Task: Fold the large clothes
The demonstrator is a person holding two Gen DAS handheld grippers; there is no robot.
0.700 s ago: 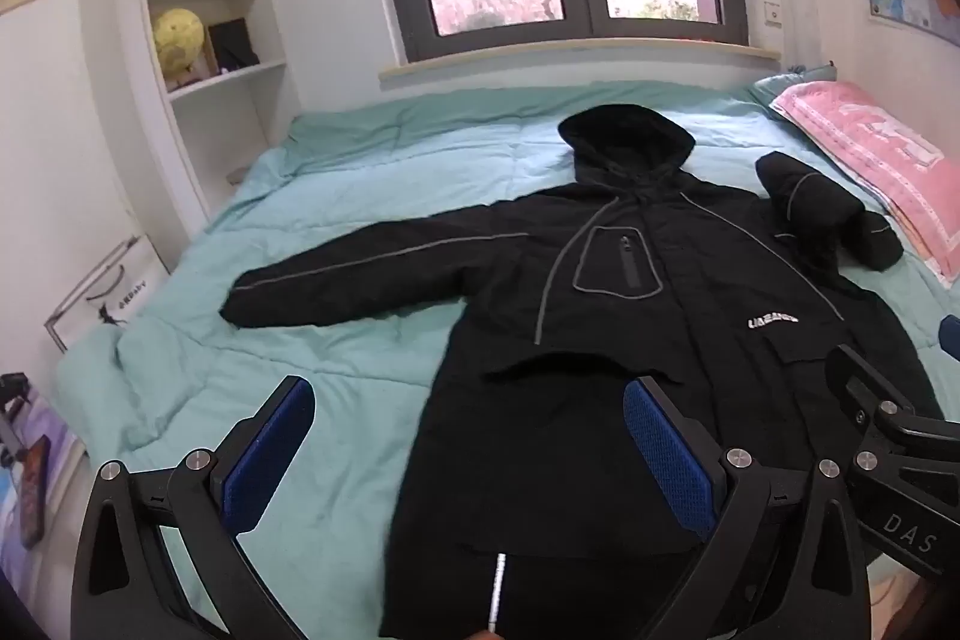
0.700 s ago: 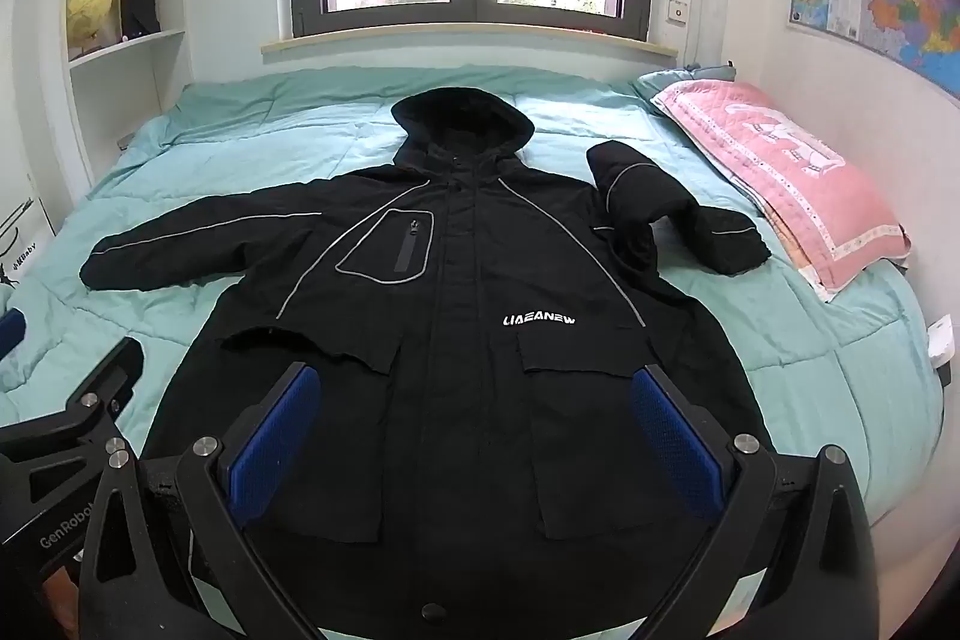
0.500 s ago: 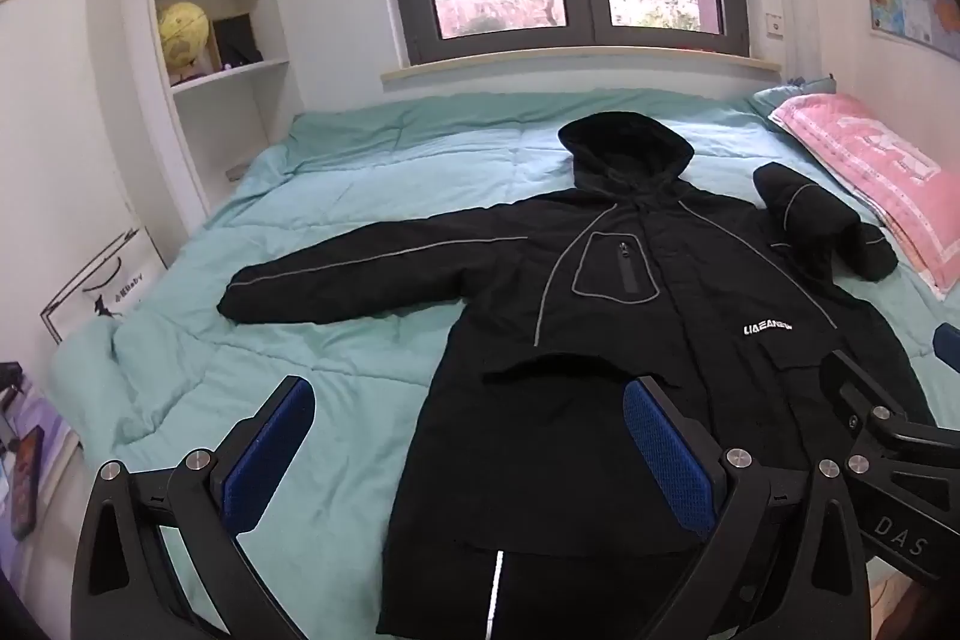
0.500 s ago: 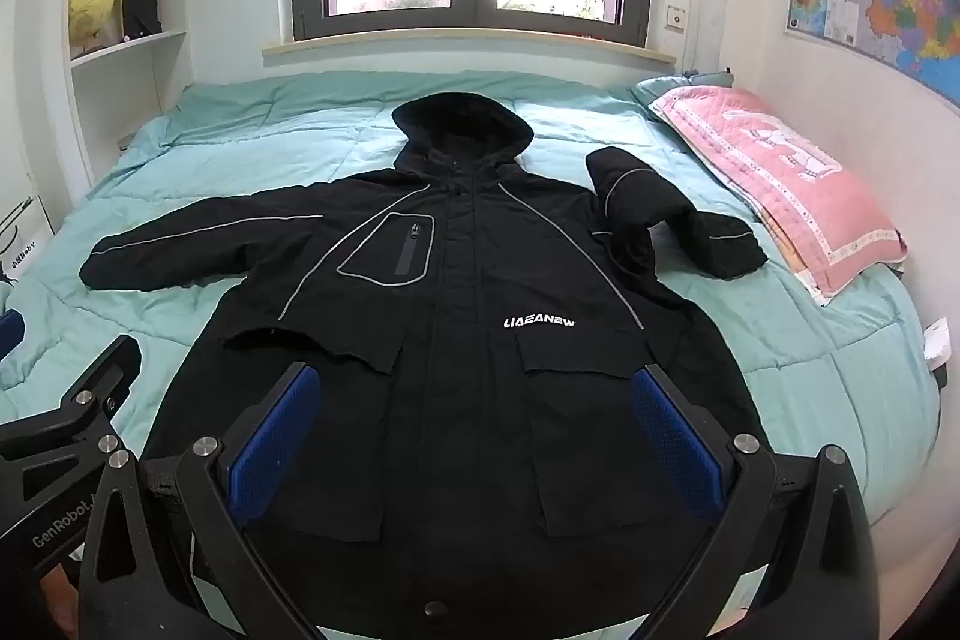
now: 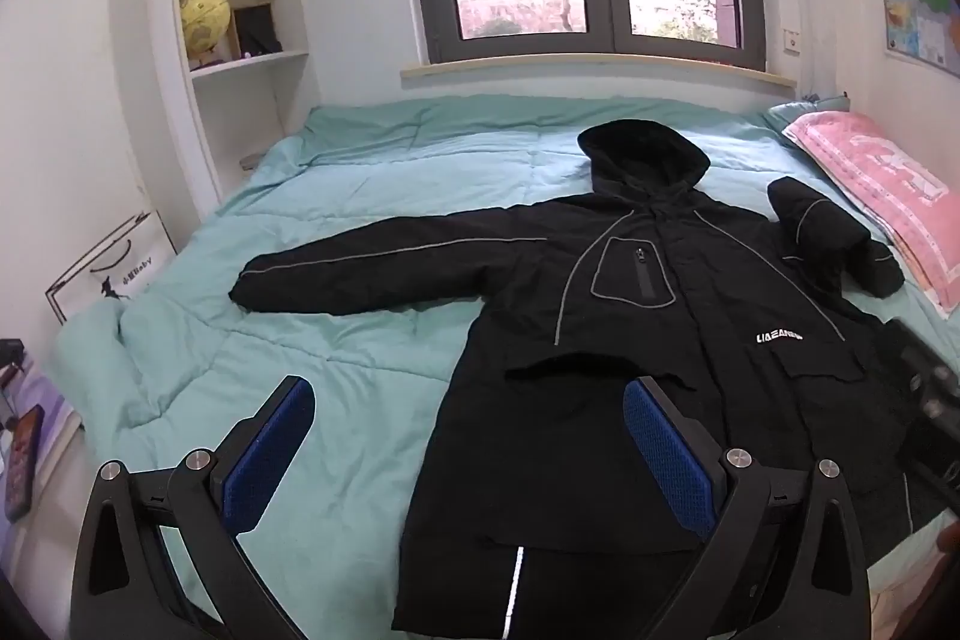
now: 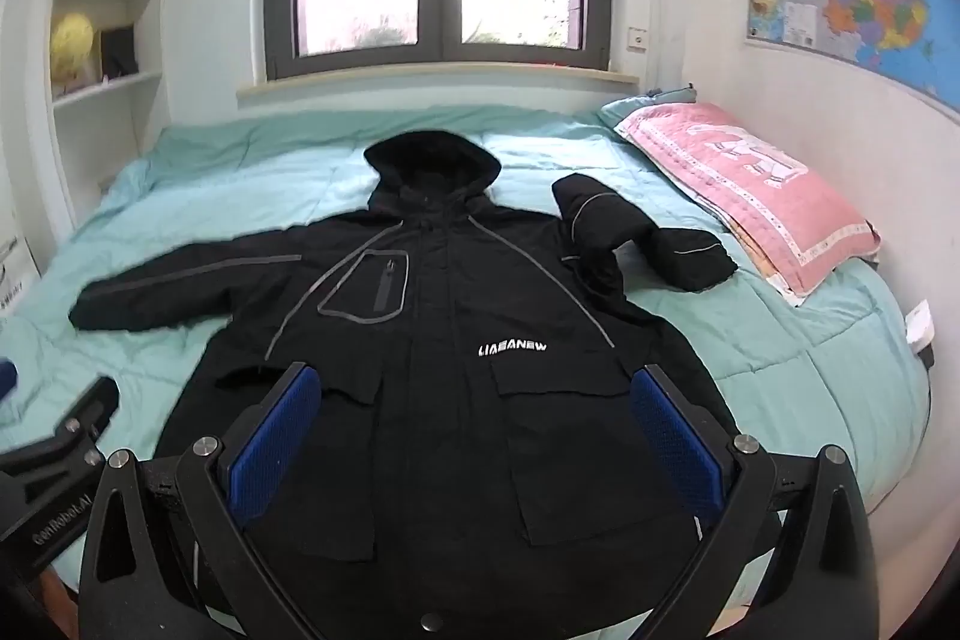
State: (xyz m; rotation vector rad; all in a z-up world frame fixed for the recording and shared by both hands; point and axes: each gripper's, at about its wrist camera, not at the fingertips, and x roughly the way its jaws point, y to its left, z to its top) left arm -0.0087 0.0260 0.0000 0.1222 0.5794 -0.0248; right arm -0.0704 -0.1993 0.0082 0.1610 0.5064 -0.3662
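The black coat (image 6: 456, 388) lies lengthwise ahead of both spread, empty claws, hood farthest; left claw (image 5: 468, 454) and right claw (image 6: 474, 442) tilt downward.

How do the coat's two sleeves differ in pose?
The left sleeve lies stretched straight out toward the shelves; the right sleeve is bent, doubled beside the pillow. The left sleeve's cuff reaches far from the body; the right sleeve's cuff stays near it. Both are black with grey piping and lie on the quilt.
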